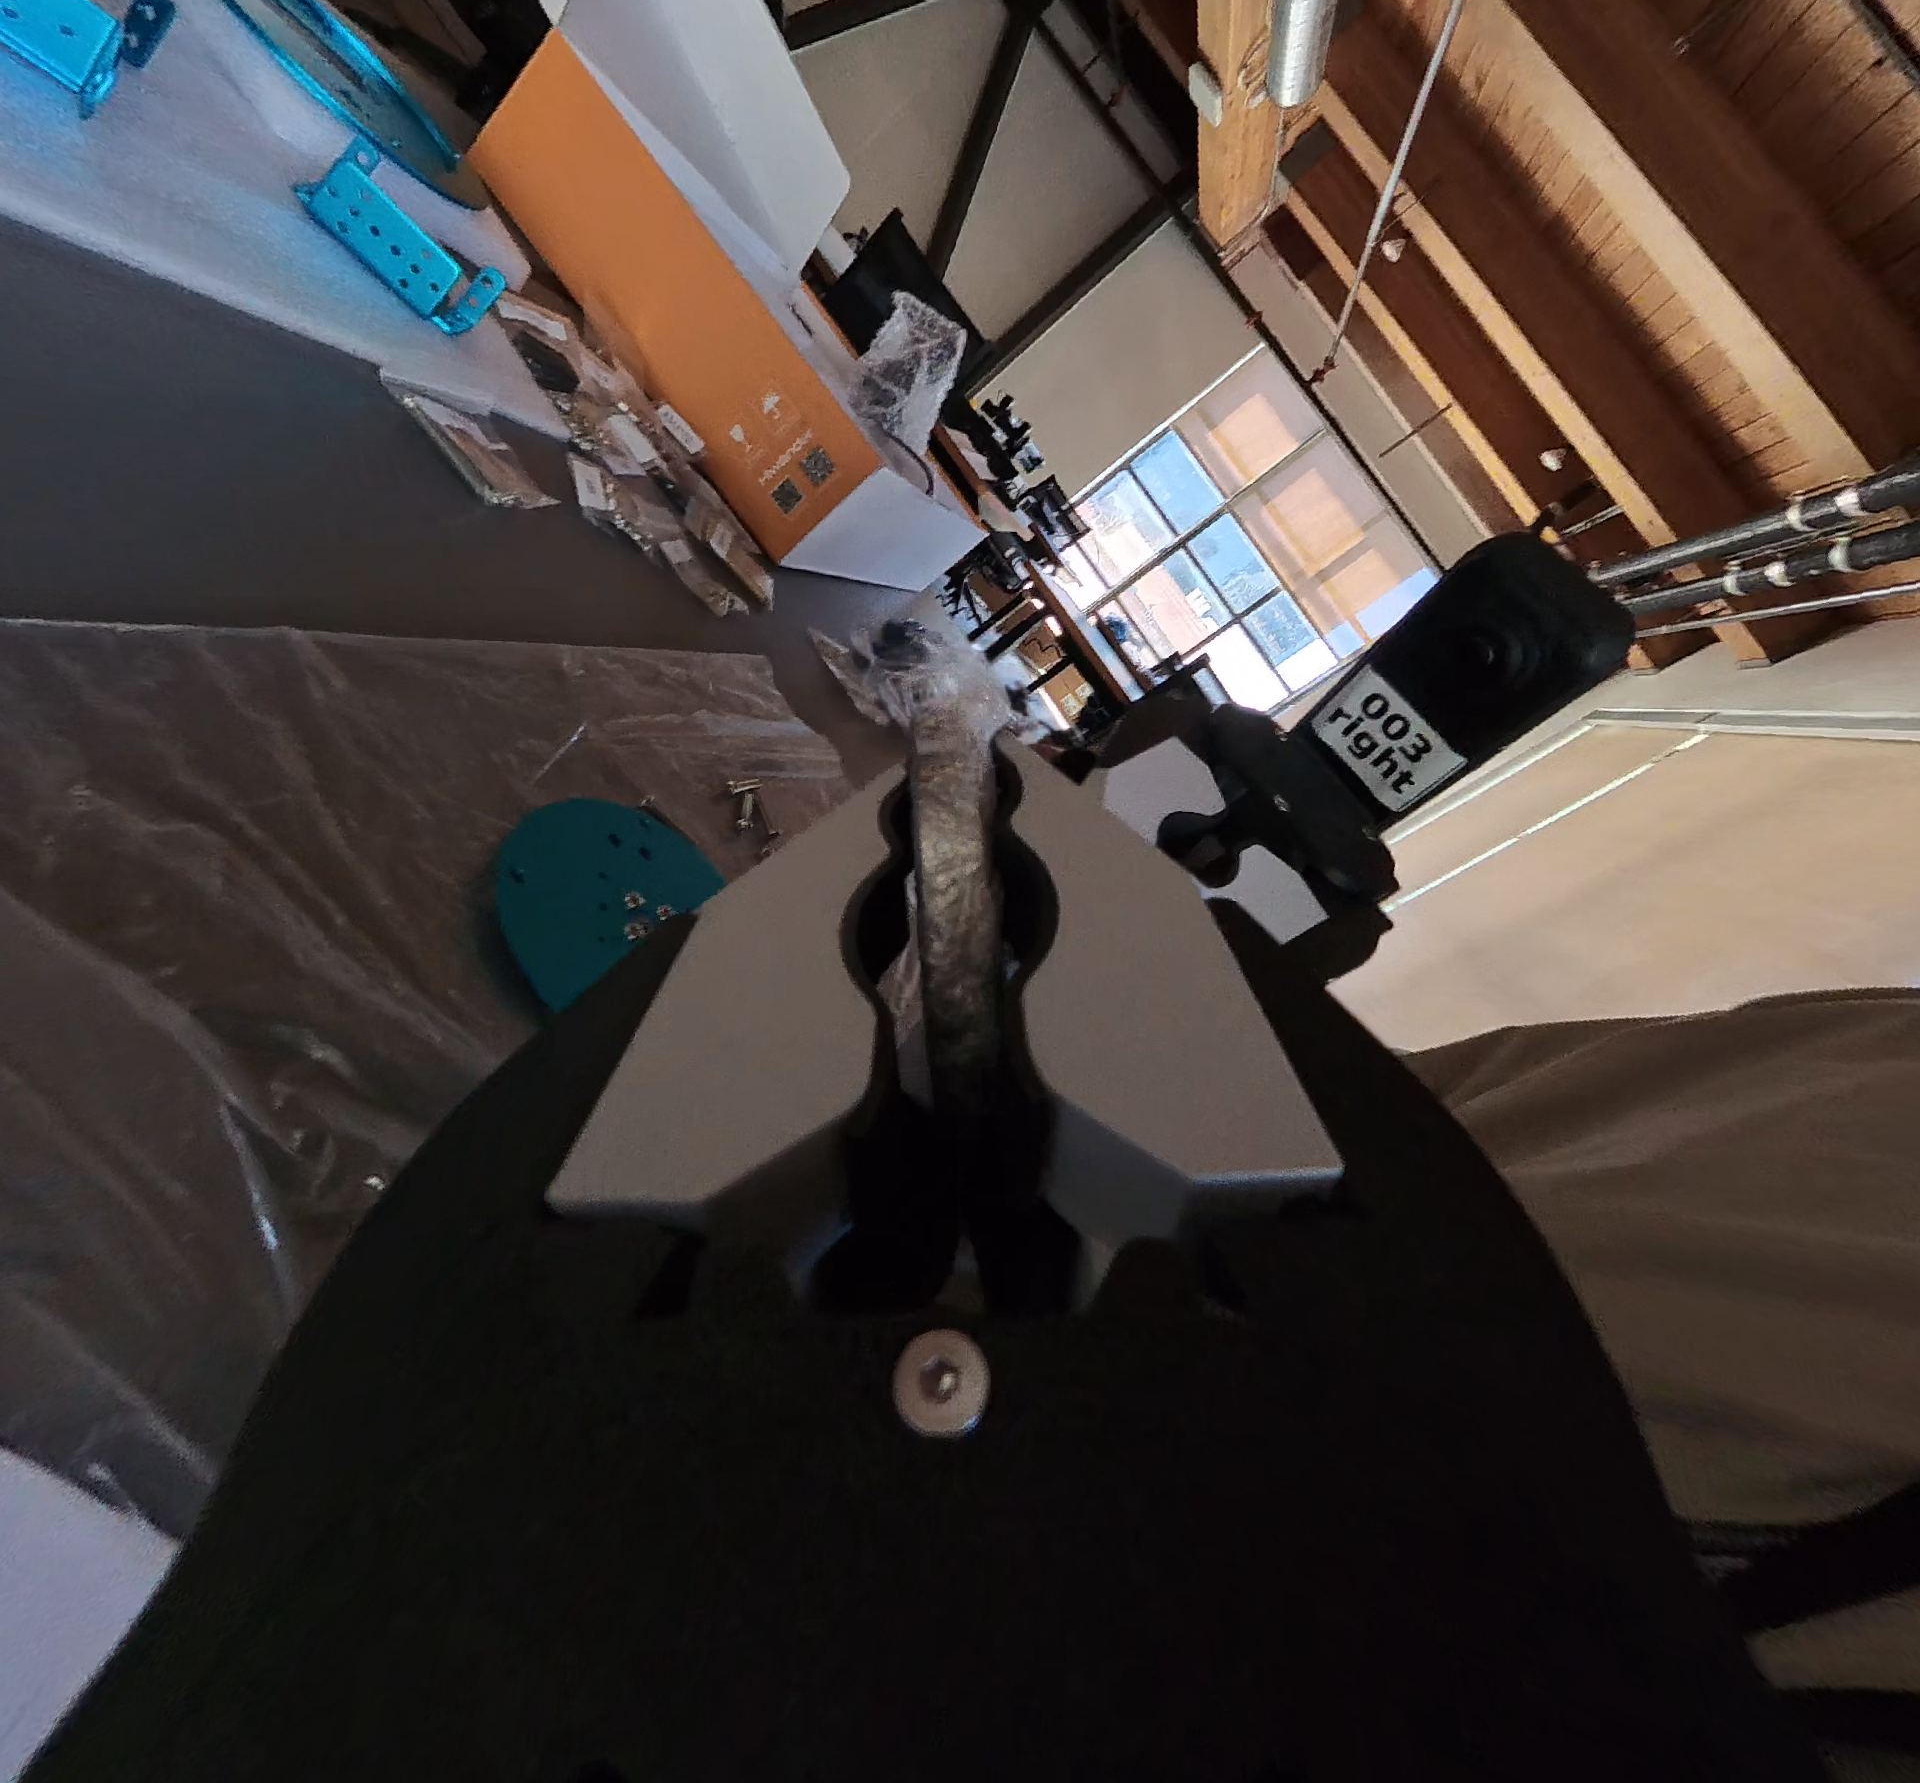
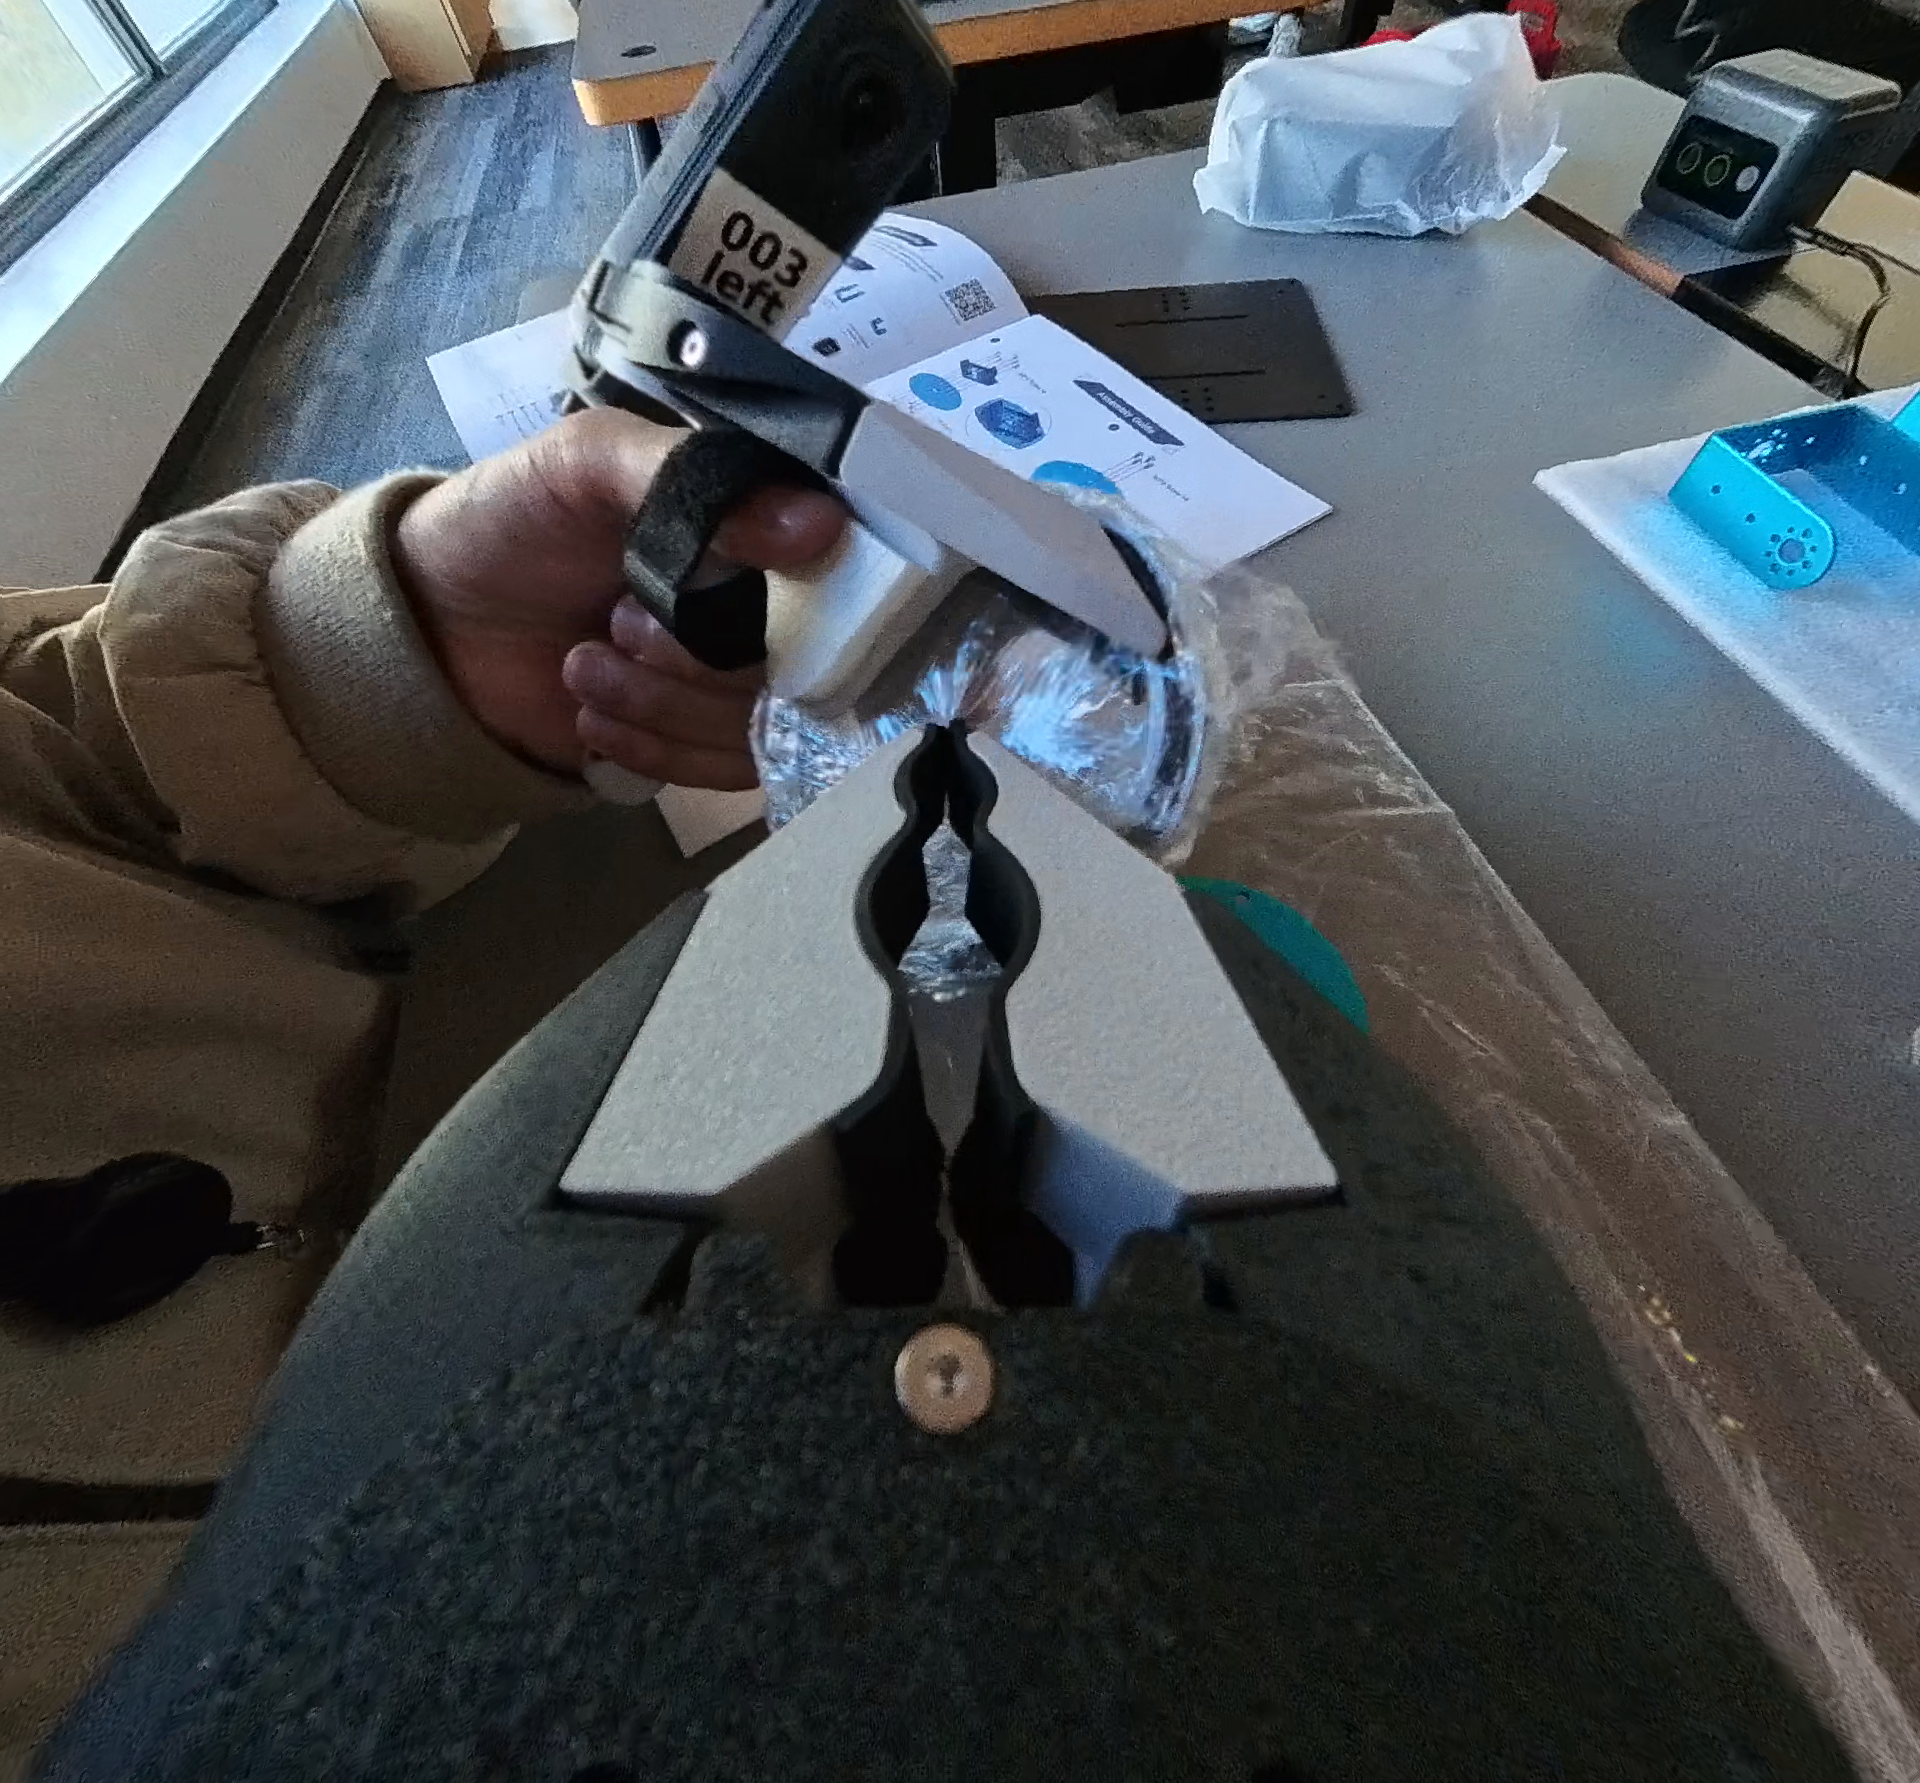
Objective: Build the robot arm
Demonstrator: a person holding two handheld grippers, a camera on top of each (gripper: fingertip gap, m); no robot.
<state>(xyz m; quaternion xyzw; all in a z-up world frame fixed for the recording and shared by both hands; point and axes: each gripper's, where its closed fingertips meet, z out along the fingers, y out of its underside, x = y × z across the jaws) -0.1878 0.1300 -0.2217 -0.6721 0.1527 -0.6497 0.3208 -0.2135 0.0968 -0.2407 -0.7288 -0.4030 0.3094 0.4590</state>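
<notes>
My left gripper (image 1: 951, 767) is shut on a round part wrapped in clear plastic film (image 1: 951, 902), seen edge-on between its pads. In the right wrist view a hand (image 2: 540, 570) holds that gripper (image 2: 1143, 621) above the table, with the wrapped part (image 2: 1081, 705) showing a dark ring inside the film. My right gripper (image 2: 945, 731) is shut, and its tips pinch the film, which puckers around them. A teal round plate (image 1: 592, 886) lies on a clear plastic sheet (image 1: 312, 746) below; it also shows in the right wrist view (image 2: 1299, 944).
Loose screws (image 1: 753, 808) lie by the teal plate. Blue metal brackets (image 1: 395, 242) sit on white foam, next to an orange and white box (image 1: 665, 279) and small parts bags (image 1: 644, 486). A booklet (image 2: 1091, 424), a black plate (image 2: 1195, 346) and a white bag (image 2: 1371, 133) lie farther off. One gripper's finger ends stand about 4 cm off the other's.
</notes>
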